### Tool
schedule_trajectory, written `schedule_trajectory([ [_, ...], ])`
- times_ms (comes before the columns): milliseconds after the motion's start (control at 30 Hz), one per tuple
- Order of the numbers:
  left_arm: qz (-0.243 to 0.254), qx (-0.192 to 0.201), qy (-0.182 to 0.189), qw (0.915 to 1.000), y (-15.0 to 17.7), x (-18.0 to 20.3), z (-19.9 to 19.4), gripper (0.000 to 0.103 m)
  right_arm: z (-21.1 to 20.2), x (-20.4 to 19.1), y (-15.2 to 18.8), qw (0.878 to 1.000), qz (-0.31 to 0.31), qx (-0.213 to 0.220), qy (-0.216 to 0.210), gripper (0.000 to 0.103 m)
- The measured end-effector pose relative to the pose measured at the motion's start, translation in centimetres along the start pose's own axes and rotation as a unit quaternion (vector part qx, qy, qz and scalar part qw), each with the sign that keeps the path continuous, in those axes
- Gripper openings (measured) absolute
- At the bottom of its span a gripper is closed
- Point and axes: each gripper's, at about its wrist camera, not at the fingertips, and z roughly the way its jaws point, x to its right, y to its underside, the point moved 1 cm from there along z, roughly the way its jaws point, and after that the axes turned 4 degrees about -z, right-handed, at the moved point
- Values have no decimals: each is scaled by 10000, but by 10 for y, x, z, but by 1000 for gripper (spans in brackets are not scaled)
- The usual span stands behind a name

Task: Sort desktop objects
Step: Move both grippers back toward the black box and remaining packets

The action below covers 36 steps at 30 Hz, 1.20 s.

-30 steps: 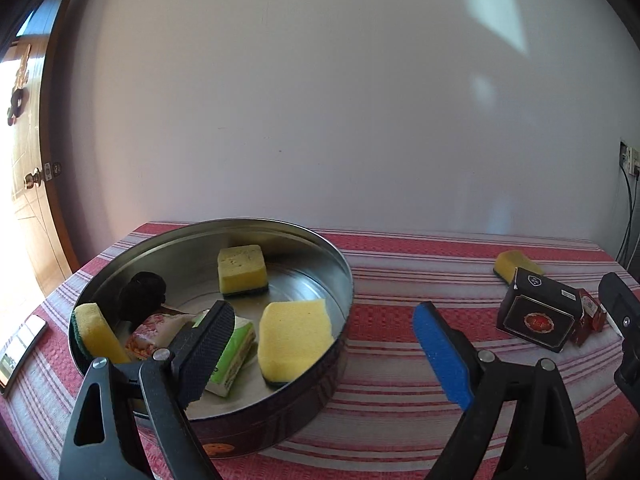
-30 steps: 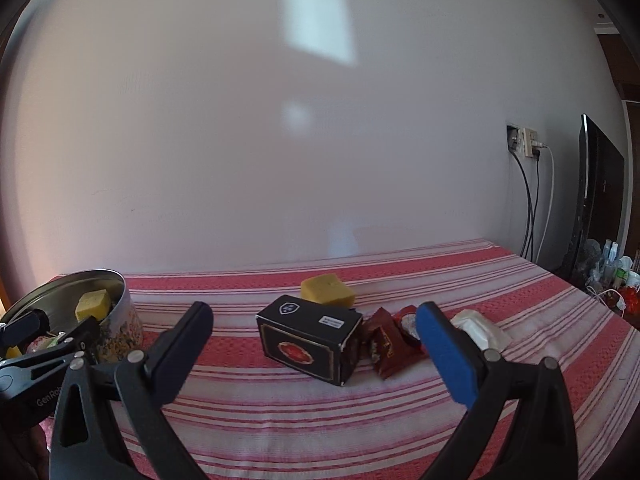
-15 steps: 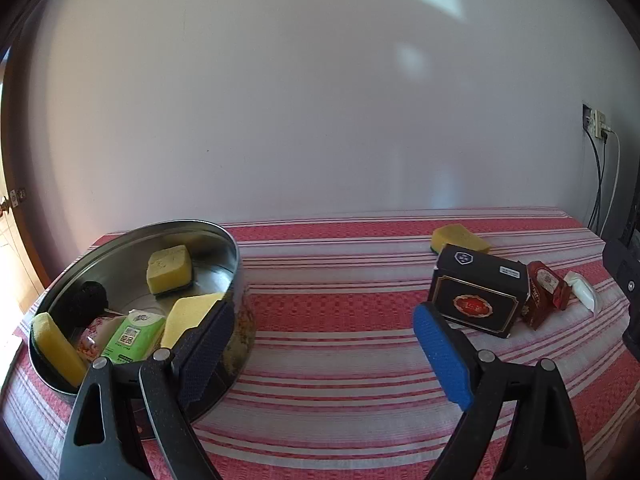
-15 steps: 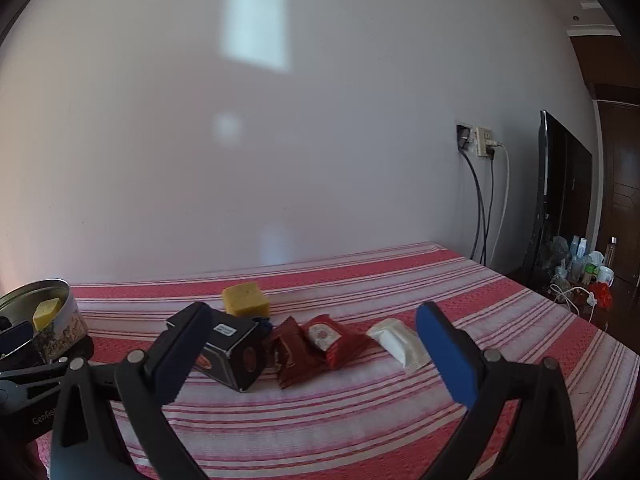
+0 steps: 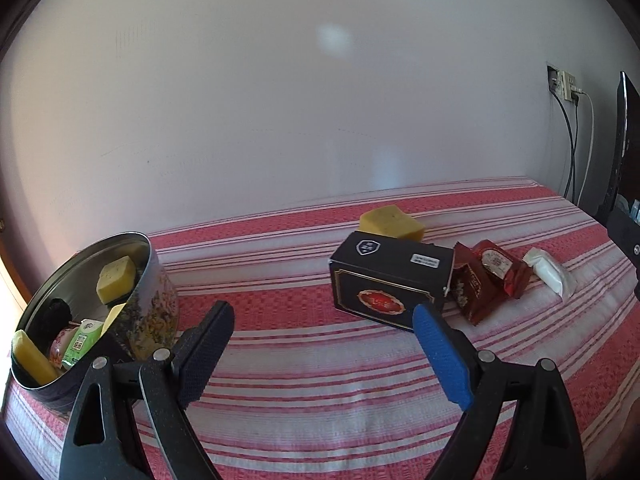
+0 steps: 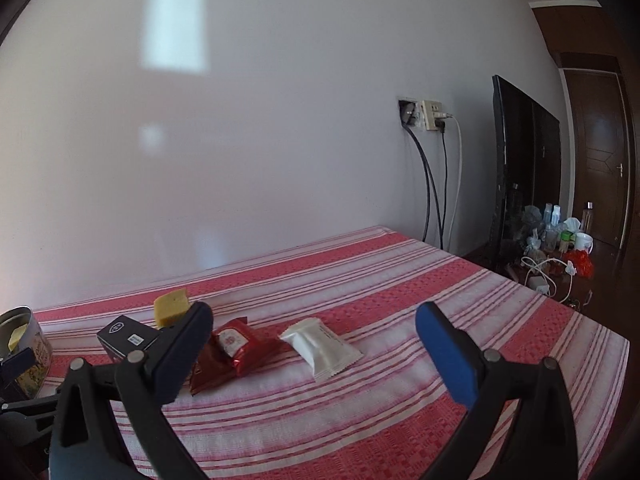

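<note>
Left wrist view: the left gripper (image 5: 322,350) is spread wide with nothing in it, low center. A round tin (image 5: 156,308) sits lower left (sponges and packets inside). The black box (image 5: 390,280) is right of center, a yellow sponge (image 5: 392,222) behind it, red packets (image 5: 486,280) and a white packet (image 5: 552,272) to its right.

Right wrist view: the right gripper (image 6: 312,348) is released too, empty. White packet (image 6: 324,346) lies center, red packets (image 6: 236,346), box (image 6: 126,334) and sponge (image 6: 172,307) to its left.
</note>
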Motion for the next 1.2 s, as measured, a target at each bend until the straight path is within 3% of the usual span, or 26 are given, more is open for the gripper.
schedule_trajectory([
  [167,47,-202,36,9998,-2,20,6,93,5,20,-2,9998,66,-79,152,103],
  [433,176,-750,231,9968,0,48,27,93,22,43,-2,9979,390,-511,48,103],
  [600,69,-975,406,9944,1,46,34,93,36,45,1,9951,459,-874,-75,103],
  [767,64,-1096,353,9933,0,38,39,93,53,42,4,9914,279,-1273,-136,102],
  [833,48,-1129,382,9929,0,38,39,93,62,34,4,9891,64,-1468,-98,97],
  [967,132,-1115,409,9928,1,41,37,93,79,18,5,9839,-394,-1745,-8,97],
  [1200,149,-1301,541,9899,3,47,44,93,104,3,16,9678,-778,-2392,-1,91],
])
